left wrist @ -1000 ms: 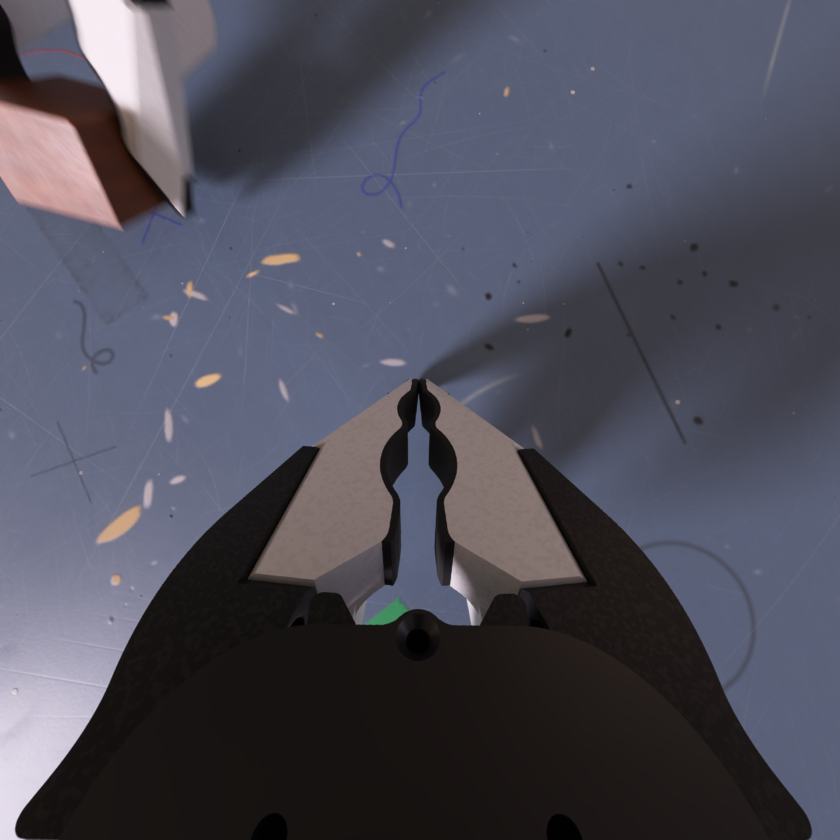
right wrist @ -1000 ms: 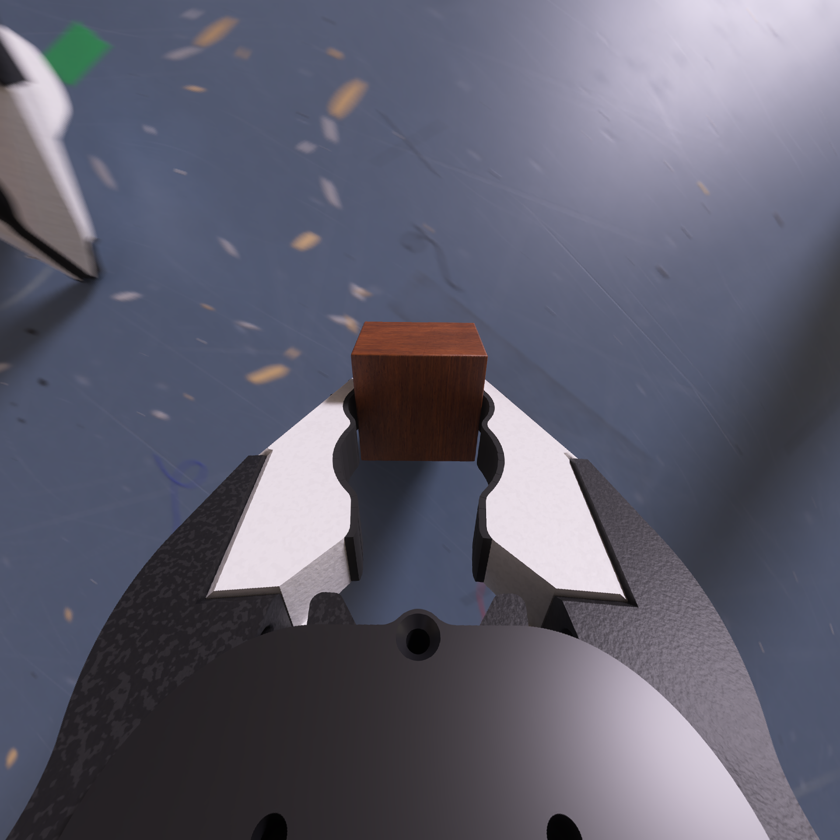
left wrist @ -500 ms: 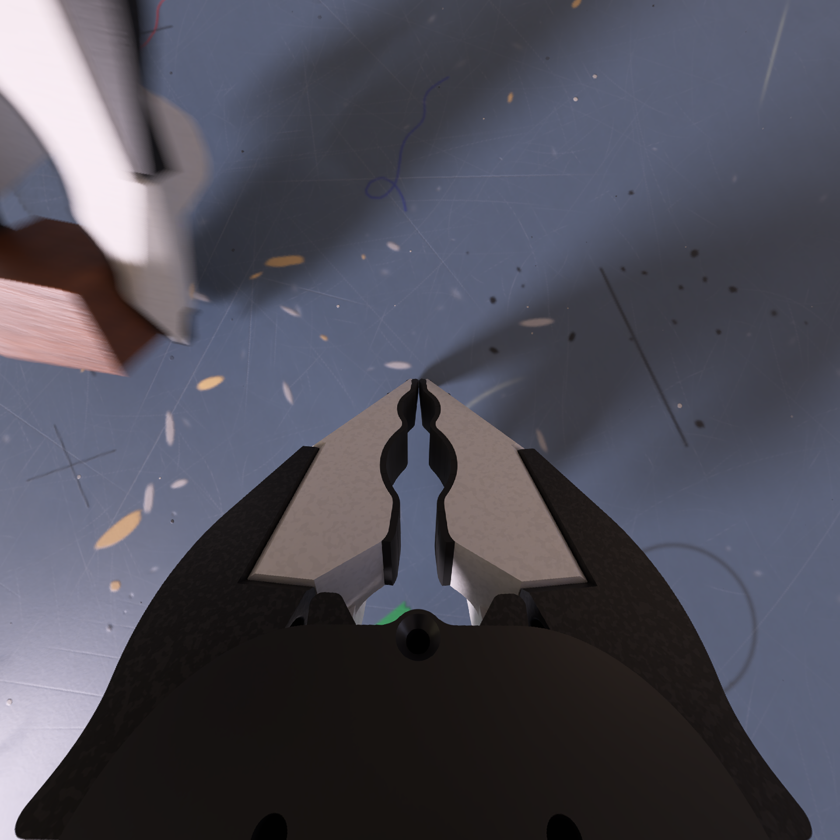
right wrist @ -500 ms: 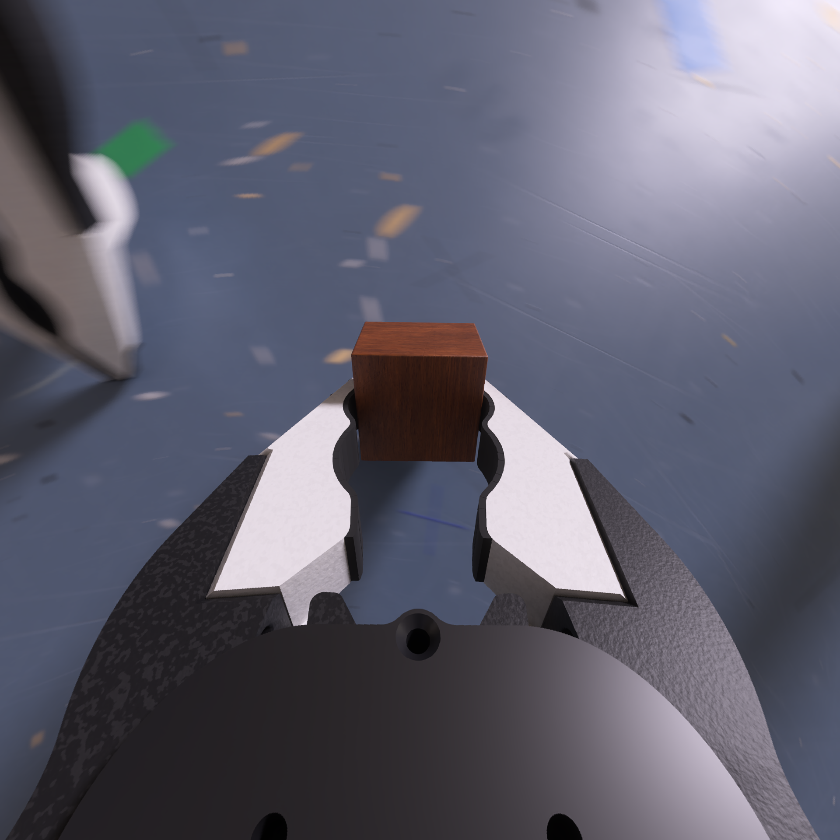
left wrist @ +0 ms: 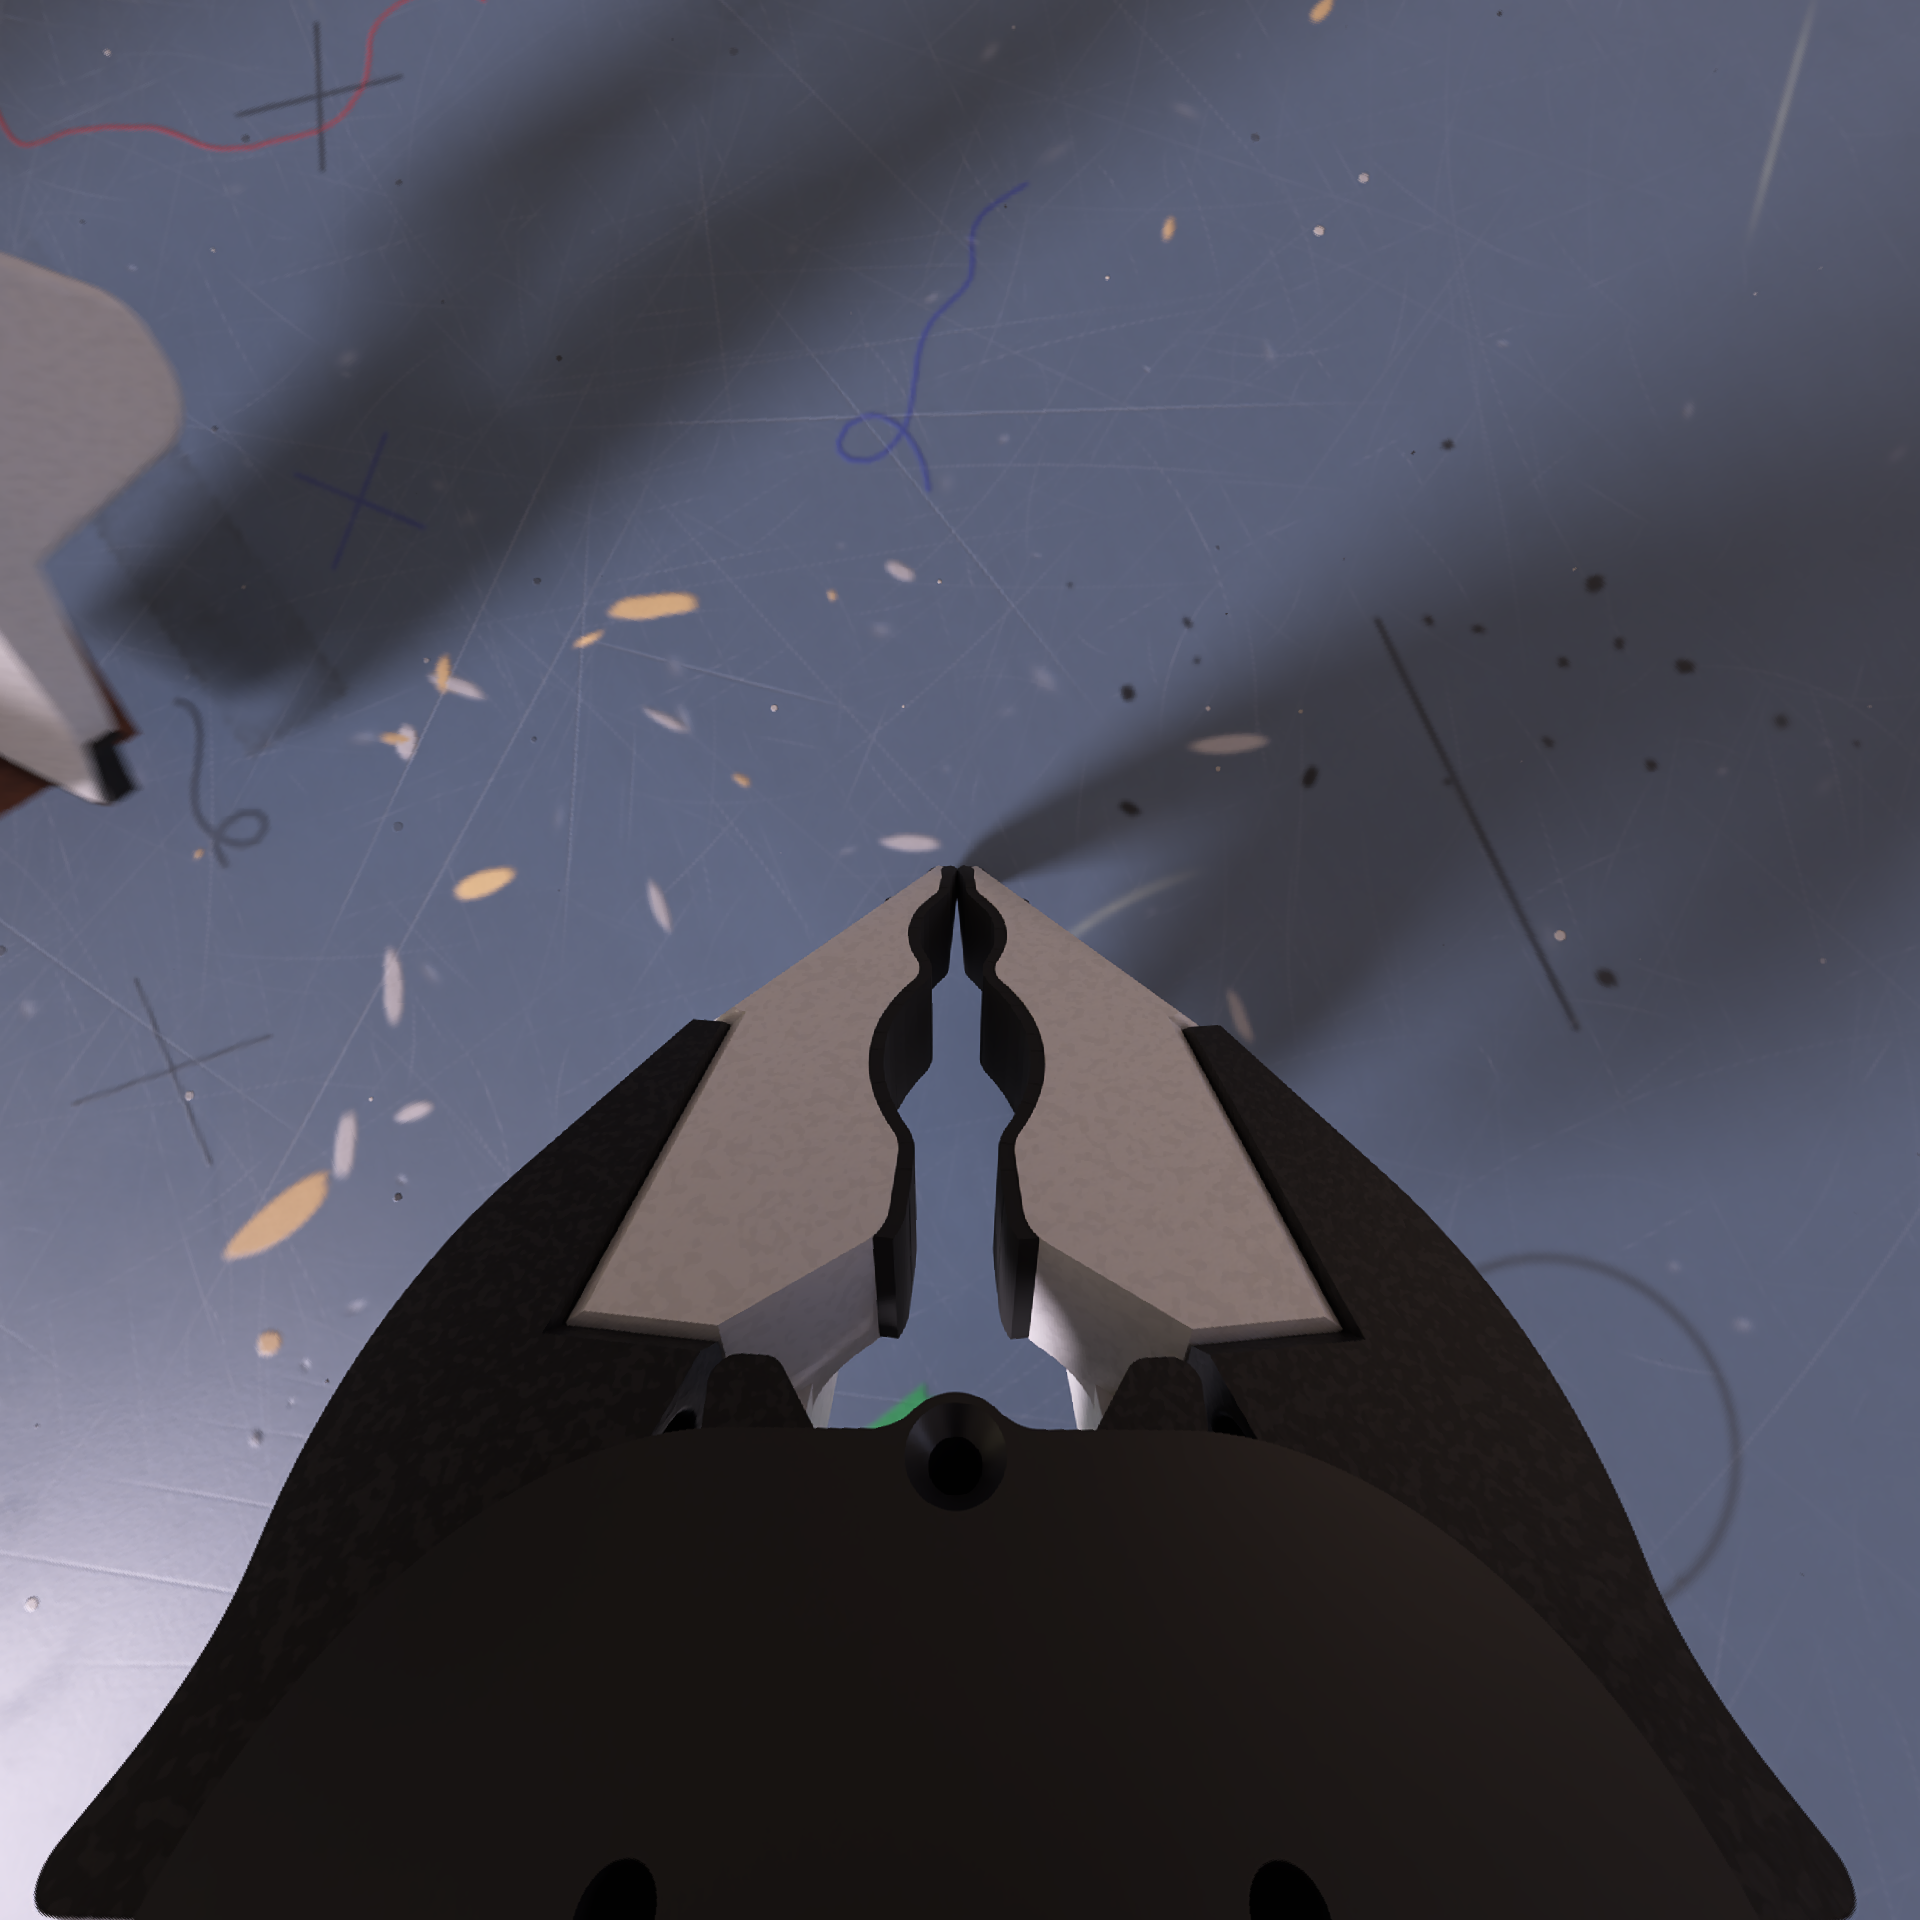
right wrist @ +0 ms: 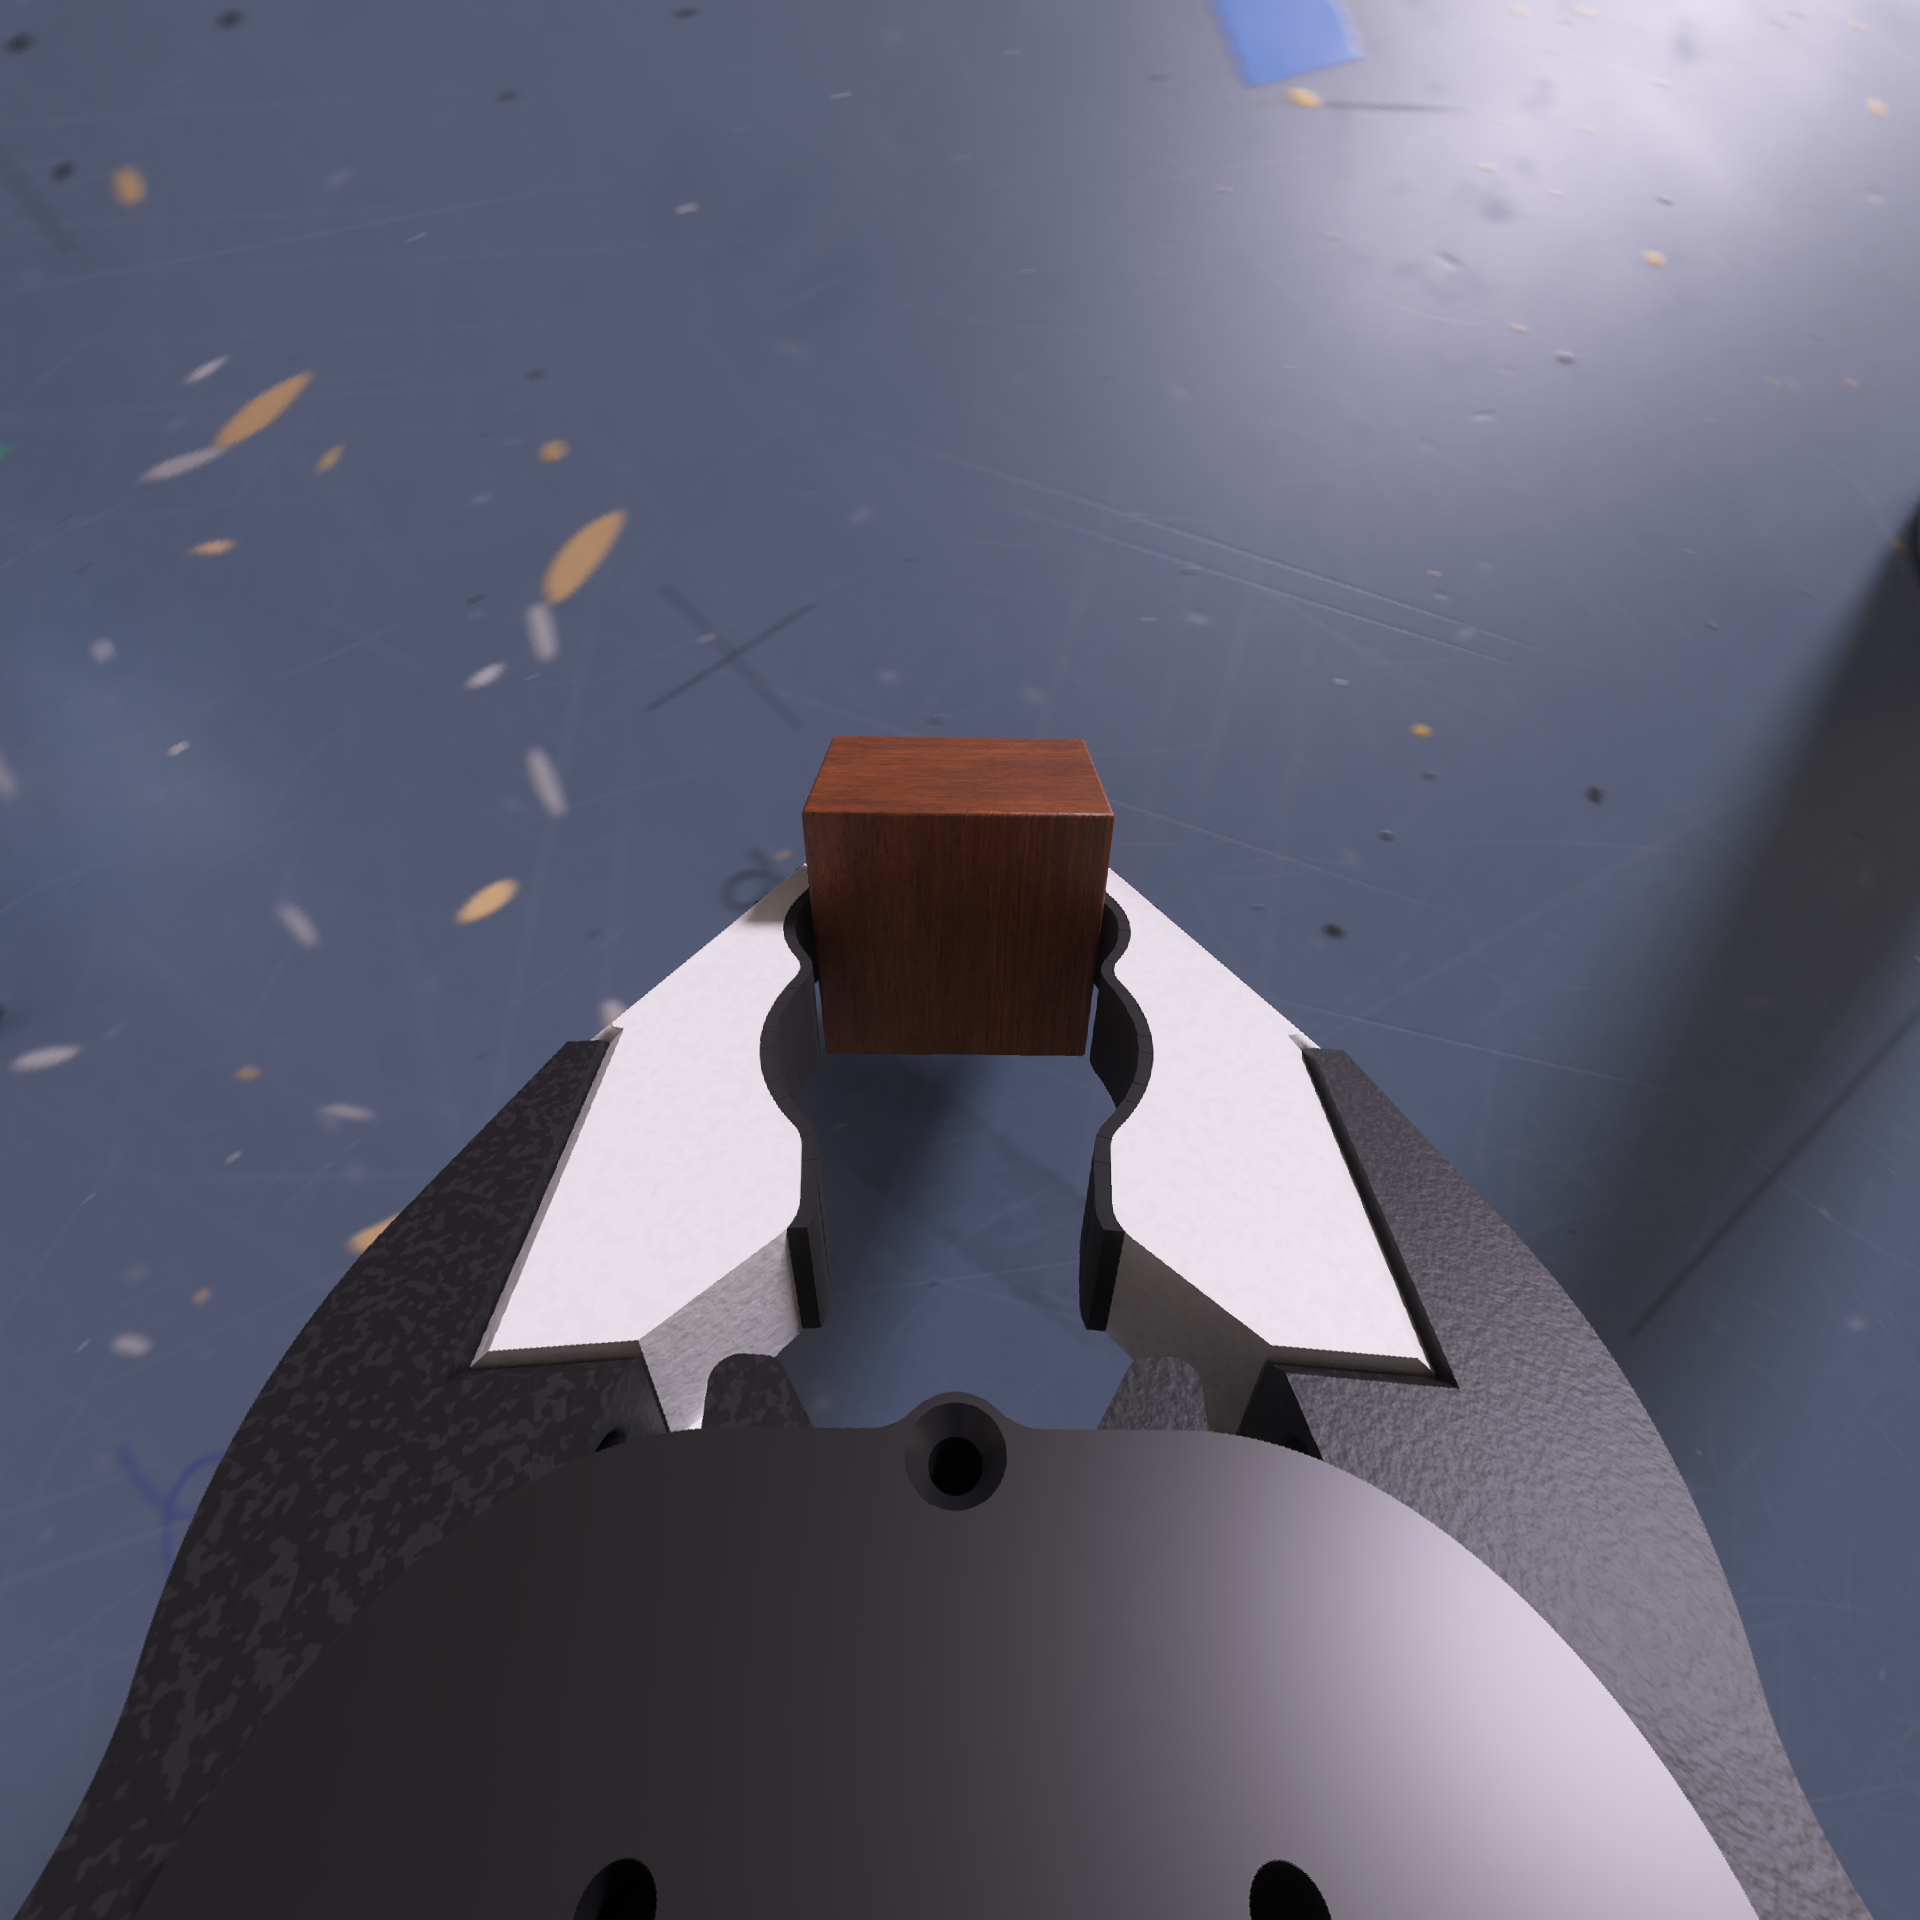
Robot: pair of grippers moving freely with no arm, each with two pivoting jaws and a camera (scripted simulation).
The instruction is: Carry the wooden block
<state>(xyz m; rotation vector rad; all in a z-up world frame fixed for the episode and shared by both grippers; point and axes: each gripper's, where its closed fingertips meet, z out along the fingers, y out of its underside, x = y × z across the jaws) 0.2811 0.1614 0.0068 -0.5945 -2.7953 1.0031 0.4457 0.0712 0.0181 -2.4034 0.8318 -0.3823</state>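
Right gripper (right wrist: 956, 914) clamped on the wooden block (right wrist: 956, 914) above the grey table (right wrist: 1351, 623), blue patch (right wrist: 1288, 36) at one o'clock only in its view, left gripper (left wrist: 956, 883) pinched shut and empty, right gripper's finger (left wrist: 62, 540) at nine o'clock, open table ahead.

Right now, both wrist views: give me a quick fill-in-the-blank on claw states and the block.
1. The wooden block is clamped between the fingertips of the ____ claw.
2. The left claw is ____, its fingertips together with nothing between them.
3. The block's colour is reddish ____.
4. Near the top edge of the right wrist view, a flat ____ patch lies on the grey surface.

Missing words: right; shut; brown; blue
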